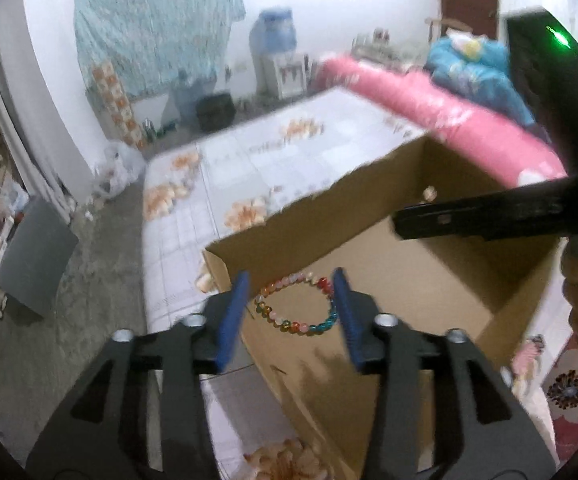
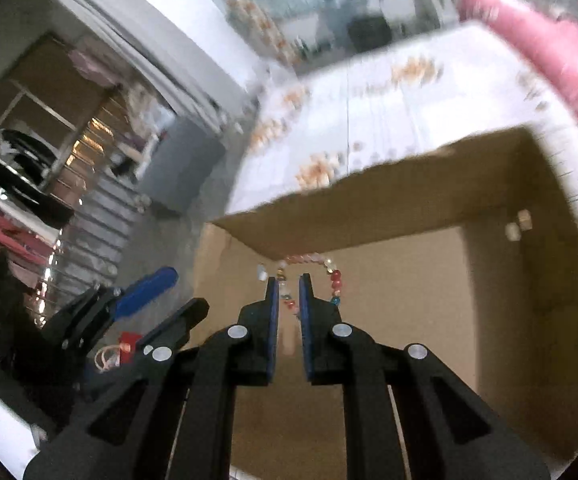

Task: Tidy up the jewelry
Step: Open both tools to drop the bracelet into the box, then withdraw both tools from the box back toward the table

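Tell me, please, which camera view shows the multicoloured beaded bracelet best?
The left wrist view: the whole multicoloured beaded bracelet lies on the brown cardboard box floor. In the right wrist view the right gripper hides part of it.

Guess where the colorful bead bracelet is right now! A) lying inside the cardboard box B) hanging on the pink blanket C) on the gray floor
A, the bead bracelet lies on the bottom of the open cardboard box, seen between the left tool's blue pads.
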Tool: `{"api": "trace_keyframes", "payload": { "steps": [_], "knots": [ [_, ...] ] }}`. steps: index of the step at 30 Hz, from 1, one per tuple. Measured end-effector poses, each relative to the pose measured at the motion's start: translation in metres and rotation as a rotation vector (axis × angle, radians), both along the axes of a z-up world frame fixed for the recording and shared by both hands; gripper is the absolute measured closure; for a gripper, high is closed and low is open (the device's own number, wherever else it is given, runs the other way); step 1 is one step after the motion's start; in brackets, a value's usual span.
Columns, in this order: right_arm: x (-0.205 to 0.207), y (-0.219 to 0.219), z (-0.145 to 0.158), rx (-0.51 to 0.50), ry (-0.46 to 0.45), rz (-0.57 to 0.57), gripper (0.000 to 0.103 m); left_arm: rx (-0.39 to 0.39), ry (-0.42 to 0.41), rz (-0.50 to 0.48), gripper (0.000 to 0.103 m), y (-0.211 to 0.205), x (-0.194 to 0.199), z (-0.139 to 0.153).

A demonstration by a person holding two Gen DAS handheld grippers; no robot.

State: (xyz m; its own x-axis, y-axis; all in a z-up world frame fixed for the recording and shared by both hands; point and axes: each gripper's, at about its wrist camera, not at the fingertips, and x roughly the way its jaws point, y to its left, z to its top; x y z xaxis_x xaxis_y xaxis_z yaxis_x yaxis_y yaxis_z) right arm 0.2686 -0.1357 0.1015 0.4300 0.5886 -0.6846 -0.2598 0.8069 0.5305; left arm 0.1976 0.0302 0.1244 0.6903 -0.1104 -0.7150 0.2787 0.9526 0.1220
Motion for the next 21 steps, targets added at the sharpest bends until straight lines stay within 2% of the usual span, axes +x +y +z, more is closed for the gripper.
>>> {"api": "trace_keyframes", "payload": {
  "steps": [1,2,4,5,7,8,10,13,16,19,21],
  "knots": [
    [-0.025,-0.009,0.013,-0.008,-0.057,-0.018,0.086,-0.009,-0.019,-0.003,0.041,0.000,-0.010,0.006],
    [-0.037,-0.016,0.020,-0.017,-0.092,-0.028,0.082,-0.027,-0.045,-0.016,0.037,0.001,-0.027,0.014],
    [-0.075,-0.028,0.035,-0.055,-0.174,-0.059,0.066,-0.055,-0.071,-0.036,0.024,0.001,-0.054,0.022],
    [-0.104,-0.035,0.042,-0.084,-0.230,-0.079,0.062,-0.066,-0.078,-0.044,0.021,0.000,-0.068,0.023],
    [-0.135,-0.043,0.045,-0.108,-0.274,-0.112,0.047,-0.088,-0.084,-0.067,0.018,-0.003,-0.100,0.021],
    [-0.159,-0.049,0.042,-0.123,-0.295,-0.137,0.044,-0.089,-0.077,-0.077,0.017,-0.004,-0.112,0.016],
    [-0.181,-0.054,0.033,-0.144,-0.291,-0.172,0.033,-0.093,-0.047,-0.085,0.013,-0.008,-0.139,-0.003],
    [-0.212,-0.057,-0.001,-0.203,-0.247,-0.206,0.026,-0.064,0.057,-0.061,0.013,-0.014,-0.156,-0.045],
    [-0.228,-0.056,-0.044,-0.290,-0.163,-0.246,0.024,0.004,0.140,0.008,0.013,-0.018,-0.158,-0.094],
    [-0.230,-0.057,-0.068,-0.354,-0.103,-0.279,0.024,0.038,0.196,0.038,0.013,-0.018,-0.155,-0.127],
    [-0.235,-0.061,-0.077,-0.395,-0.086,-0.304,0.023,0.089,0.210,0.049,0.013,-0.023,-0.152,-0.144]
  ]
}}
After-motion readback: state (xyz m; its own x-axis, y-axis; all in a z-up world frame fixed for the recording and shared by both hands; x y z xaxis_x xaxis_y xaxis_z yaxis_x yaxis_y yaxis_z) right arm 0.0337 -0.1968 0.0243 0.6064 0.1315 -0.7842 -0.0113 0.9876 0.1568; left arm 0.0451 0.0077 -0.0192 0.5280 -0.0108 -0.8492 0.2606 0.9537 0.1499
